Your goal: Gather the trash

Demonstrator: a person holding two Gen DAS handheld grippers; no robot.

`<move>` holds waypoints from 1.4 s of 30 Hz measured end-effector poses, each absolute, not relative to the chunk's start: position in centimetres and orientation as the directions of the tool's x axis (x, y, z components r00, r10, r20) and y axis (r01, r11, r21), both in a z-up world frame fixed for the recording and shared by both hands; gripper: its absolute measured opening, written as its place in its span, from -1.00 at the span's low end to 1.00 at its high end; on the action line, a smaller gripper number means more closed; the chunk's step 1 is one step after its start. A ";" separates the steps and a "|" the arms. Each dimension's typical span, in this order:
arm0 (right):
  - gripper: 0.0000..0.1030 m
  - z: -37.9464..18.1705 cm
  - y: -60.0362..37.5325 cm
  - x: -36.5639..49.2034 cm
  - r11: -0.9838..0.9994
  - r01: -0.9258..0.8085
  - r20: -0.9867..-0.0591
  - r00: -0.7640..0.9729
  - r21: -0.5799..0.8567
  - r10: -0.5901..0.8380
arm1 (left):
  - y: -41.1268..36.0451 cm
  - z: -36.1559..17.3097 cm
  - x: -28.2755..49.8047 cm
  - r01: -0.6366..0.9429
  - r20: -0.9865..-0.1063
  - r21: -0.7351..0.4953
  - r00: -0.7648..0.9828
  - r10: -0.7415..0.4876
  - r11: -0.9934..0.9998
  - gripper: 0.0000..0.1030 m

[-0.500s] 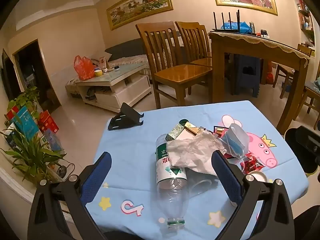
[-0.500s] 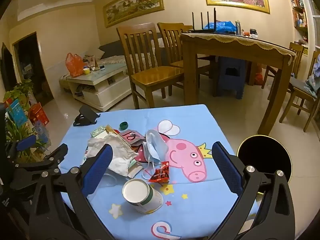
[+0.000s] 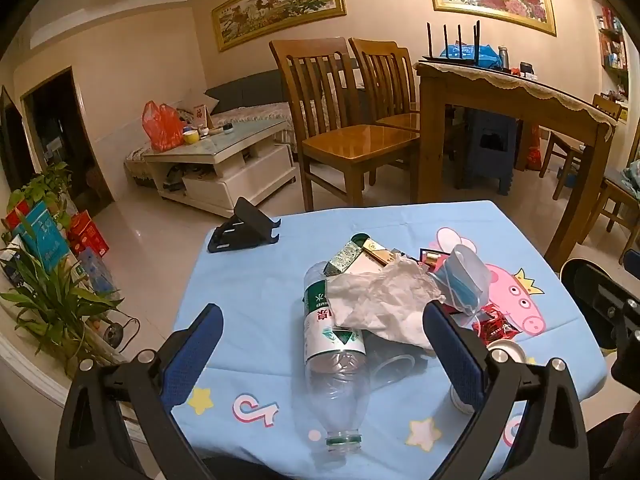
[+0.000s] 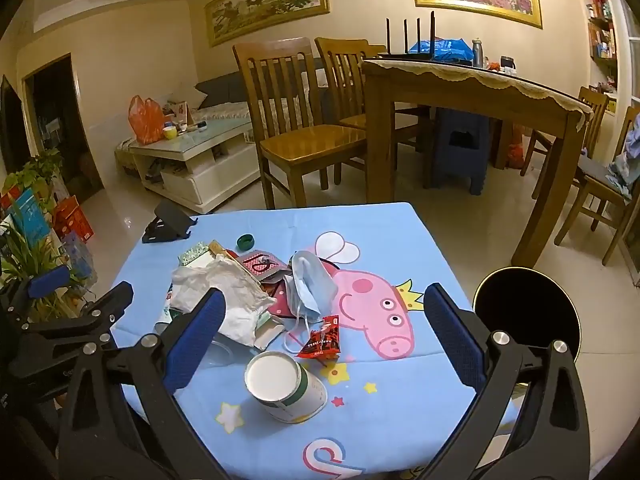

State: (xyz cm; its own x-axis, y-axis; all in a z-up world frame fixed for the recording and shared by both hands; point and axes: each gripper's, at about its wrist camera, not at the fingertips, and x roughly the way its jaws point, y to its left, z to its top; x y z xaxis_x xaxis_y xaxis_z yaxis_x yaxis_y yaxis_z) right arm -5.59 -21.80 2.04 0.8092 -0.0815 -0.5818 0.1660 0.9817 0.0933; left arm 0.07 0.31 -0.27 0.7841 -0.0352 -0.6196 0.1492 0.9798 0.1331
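Trash lies piled on a small table with a blue cartoon cloth (image 3: 248,304) (image 4: 400,400). An empty clear bottle with a green label (image 3: 334,360) lies on its side, neck towards me, between the wide fingers of my left gripper (image 3: 320,344), which is open and hovers above it. Crumpled white paper (image 3: 380,300) (image 4: 236,296), a blue face mask (image 3: 464,276) (image 4: 312,284), a red snack wrapper (image 4: 322,338) and small boxes (image 3: 352,254) lie behind. A tipped white cup (image 4: 282,384) sits below my right gripper (image 4: 320,328), open and empty.
A black bin (image 4: 528,312) stands on the floor right of the table. A black phone stand (image 3: 240,228) rests at the table's far left corner, with a green bottle cap (image 4: 245,241) near it. Wooden chairs (image 3: 340,132), a dining table (image 3: 512,92) and potted plants (image 3: 52,304) surround.
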 end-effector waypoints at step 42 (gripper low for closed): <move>0.90 0.8 -22.1 -5.2 0.980 0.182 -0.611 0.786 0.079 -0.097 | 0.4 0.3 -0.5 0.174 -0.619 0.106 0.782 -0.072 0.979 0.87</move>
State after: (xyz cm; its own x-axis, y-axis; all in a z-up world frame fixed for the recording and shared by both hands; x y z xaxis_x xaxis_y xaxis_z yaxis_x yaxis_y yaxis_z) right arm -5.24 -22.05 0.84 0.7860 -0.0965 -0.6106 0.1821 0.9801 0.0794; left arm -0.53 0.40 0.33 0.7819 -0.0721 -0.6192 0.1741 0.9790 0.1057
